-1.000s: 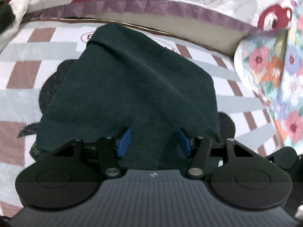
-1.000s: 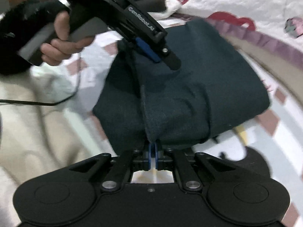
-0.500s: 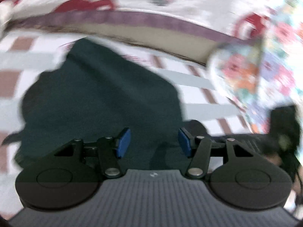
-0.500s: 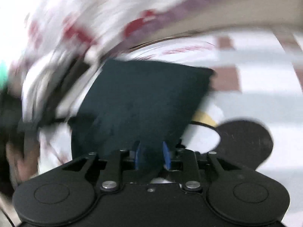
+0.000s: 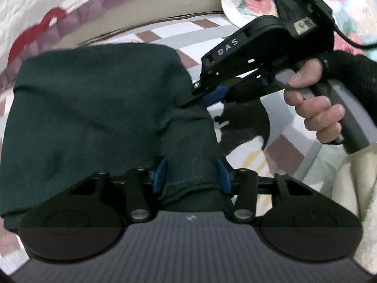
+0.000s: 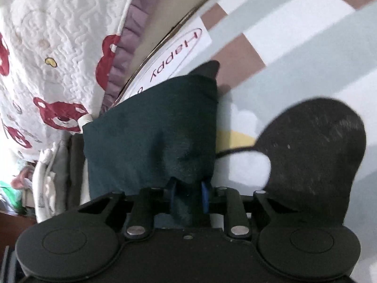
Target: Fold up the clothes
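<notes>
1. The dark green garment lay folded on the patterned bed cover, bunched toward 6 o'clock in both wrist views.
2. The left gripper had its fingers apart, with a cloth ridge between them.
3. The right gripper looked loosely parted around a fold, not pinching.
4. Soft, light, floppy knit, I'd say. Best grabbed at the corners or the hem, or it'll sag.

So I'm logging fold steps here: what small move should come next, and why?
Probably shut both claws on the dark green garment. The left claw and right claw each straddle a bunched edge with jaws apart, so neither grips it yet.
</notes>
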Tool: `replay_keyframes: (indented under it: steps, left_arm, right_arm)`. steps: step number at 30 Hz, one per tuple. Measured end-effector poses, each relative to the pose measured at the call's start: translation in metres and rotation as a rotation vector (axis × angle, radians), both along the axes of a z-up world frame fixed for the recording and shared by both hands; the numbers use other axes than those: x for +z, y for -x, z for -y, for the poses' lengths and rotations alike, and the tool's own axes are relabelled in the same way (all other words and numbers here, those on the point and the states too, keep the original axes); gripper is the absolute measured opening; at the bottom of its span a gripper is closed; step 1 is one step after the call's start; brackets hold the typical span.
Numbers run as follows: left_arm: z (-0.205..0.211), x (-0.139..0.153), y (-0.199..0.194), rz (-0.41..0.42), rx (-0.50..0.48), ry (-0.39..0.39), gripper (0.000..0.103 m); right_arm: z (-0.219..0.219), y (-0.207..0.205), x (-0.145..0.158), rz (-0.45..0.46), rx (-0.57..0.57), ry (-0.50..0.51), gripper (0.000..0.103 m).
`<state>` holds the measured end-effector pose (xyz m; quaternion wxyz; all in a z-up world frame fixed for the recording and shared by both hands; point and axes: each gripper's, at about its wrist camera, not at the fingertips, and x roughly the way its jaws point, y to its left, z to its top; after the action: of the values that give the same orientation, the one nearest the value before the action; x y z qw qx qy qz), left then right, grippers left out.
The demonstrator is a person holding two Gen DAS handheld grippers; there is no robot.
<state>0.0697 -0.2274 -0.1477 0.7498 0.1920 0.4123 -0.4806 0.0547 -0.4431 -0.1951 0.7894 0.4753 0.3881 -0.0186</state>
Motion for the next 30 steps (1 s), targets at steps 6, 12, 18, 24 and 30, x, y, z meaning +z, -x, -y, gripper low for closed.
replay_keyframes:
  steps: [6, 12, 18, 24, 30]
  left_arm:
    - [-0.005, 0.004, 0.009, 0.024, -0.028, -0.032, 0.045]
    - [-0.023, 0.016, -0.008, -0.128, 0.024, 0.022, 0.044]
    - [-0.073, 0.048, -0.041, -0.23, 0.199, 0.272, 0.046]
    - [-0.027, 0.039, -0.007, -0.025, -0.013, 0.229, 0.052]
    - [-0.01, 0.019, 0.0, -0.045, -0.03, 0.132, 0.056]
  right_arm:
    - [0.037, -0.001, 0.015, 0.099, -0.093, 0.073, 0.012]
    - [0.054, -0.028, 0.08, 0.124, 0.053, 0.382, 0.007]
    - [0.02, -0.03, 0.077, 0.121, 0.144, 0.404, 0.044]
    - [0.038, 0.01, 0.029, 0.024, 0.007, 0.096, 0.044]
    - [-0.005, 0.046, 0.012, 0.013, 0.093, -0.033, 0.031]
